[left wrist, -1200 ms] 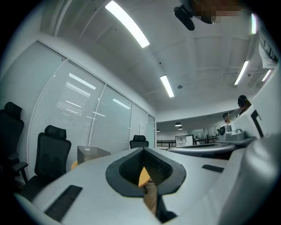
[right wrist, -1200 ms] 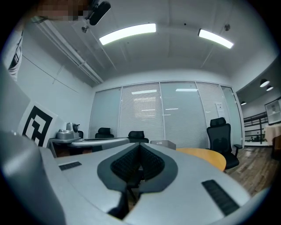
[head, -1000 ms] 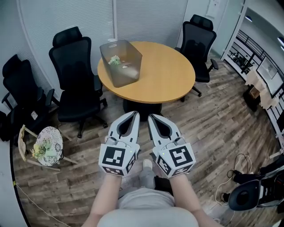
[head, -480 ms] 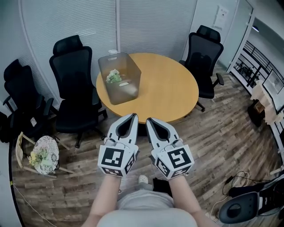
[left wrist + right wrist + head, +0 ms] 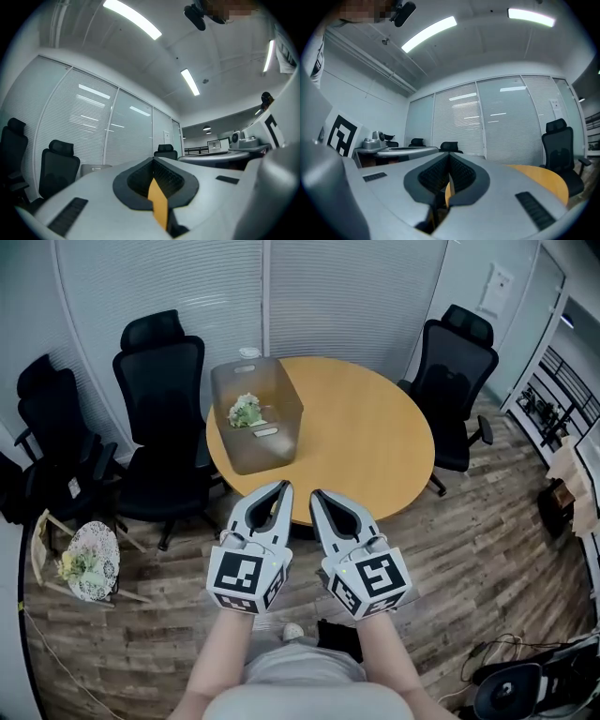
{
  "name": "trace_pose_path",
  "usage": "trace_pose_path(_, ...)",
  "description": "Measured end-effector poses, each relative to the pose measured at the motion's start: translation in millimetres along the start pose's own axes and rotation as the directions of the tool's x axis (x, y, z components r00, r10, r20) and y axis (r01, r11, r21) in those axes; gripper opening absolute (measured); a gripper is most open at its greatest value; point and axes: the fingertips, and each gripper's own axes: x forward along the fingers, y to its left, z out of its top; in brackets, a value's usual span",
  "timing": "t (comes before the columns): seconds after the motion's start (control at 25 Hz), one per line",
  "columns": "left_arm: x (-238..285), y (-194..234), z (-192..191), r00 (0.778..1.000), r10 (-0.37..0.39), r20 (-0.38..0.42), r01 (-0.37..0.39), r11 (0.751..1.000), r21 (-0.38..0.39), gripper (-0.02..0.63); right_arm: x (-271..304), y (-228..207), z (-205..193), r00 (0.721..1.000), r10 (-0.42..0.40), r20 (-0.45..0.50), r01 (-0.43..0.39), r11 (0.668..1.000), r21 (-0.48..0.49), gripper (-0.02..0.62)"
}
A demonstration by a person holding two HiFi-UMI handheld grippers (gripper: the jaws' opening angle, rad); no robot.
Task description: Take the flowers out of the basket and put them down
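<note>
Approach step, nothing grasped yet: a black chair [image 5: 155, 395] crowds the left edge of the round bench [image 5: 366, 437], and the basket [image 5: 281, 437] sits on the bench's left side with the flowers [image 5: 246, 411] lying inside, well apart from both grippers. Left gripper [image 5: 281, 489] and right gripper [image 5: 317, 495] hang side by side near the front bench edge, short of the basket. Both sets of jaws are closed together and empty, so the next move likely calls for reaching over the basket rim and opening jaws above the flowers. Bare top right of the basket leaves plenty of put-down room before the right-hand chair [image 5: 459, 371].
</note>
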Motion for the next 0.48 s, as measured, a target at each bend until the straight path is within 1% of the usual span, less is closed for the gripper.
trace_pose_path(0.24, 19, 16, -11, 1.000, 0.016, -0.015, -0.016, 1.000, 0.008, 0.003, 19, -18, -7, 1.000, 0.020, 0.007, -0.020, 0.999, 0.028, 0.023)
trace_pose_path(0.32, 25, 25, -16, 0.999, 0.026, -0.026, -0.026, 1.000, 0.015, 0.003, 30, -22, -9, 1.000, 0.022, 0.014, -0.022, 0.999, 0.027, 0.023)
trace_pose_path(0.48, 41, 49, -23, 0.999, 0.043, -0.029, -0.043, 0.999, 0.003, 0.004, 54, -25, -14, 0.999, 0.045, 0.014, -0.046, 0.999, 0.022, 0.025)
